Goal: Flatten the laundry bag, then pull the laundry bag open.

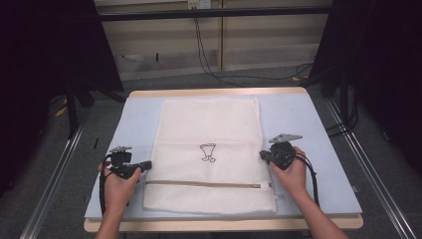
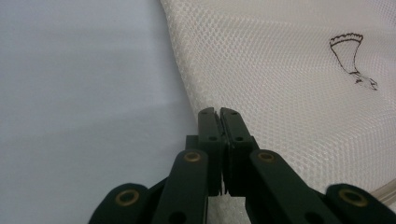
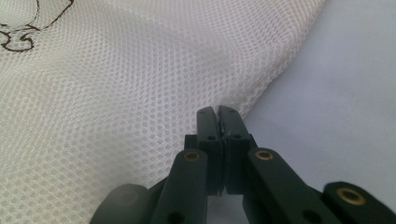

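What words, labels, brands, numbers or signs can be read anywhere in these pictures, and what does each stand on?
No readable text anywhere.
Mesh bag: a dark line drawing, no letters or numbers; it also shows in the left gripper view.
Far wall: a small pale plate, too small and blurred to read.
Left gripper and right gripper: no markings to read.

Left tool (image 1: pixel 148 164) and right tool (image 1: pixel 262 155) point inward, jaws closed together.
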Demonstrator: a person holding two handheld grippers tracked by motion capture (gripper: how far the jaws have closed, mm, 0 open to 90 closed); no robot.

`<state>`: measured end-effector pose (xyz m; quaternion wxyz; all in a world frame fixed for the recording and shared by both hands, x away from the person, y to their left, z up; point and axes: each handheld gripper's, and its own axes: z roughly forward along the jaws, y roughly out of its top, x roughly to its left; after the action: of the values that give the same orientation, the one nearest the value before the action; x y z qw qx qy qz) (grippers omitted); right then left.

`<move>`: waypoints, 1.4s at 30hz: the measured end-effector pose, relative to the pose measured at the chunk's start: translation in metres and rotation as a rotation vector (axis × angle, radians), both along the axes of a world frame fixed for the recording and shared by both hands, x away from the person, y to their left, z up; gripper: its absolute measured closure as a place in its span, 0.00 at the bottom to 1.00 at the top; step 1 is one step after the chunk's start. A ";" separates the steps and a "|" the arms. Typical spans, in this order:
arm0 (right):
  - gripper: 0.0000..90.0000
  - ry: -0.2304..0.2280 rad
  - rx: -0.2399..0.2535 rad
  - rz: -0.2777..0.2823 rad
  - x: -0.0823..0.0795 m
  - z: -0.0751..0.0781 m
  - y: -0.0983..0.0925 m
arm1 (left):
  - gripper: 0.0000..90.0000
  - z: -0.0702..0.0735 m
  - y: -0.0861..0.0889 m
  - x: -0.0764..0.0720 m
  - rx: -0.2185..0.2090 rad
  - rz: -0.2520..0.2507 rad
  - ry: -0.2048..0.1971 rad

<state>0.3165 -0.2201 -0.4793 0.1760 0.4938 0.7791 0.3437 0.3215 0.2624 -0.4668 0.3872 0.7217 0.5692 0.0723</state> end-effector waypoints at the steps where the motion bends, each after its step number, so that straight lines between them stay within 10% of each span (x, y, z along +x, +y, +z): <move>1: 0.99 -0.002 -0.001 -0.001 0.001 0.000 0.001 | 0.98 0.000 0.002 0.000 0.007 -0.006 0.001; 42: 0.97 -0.032 -0.008 0.026 0.005 0.001 0.006 | 0.95 0.003 0.008 -0.006 0.007 0.028 0.004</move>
<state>0.3218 -0.2140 -0.4782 0.1860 0.4774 0.7839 0.3508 0.3158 0.2701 -0.4637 0.3826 0.7152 0.5797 0.0782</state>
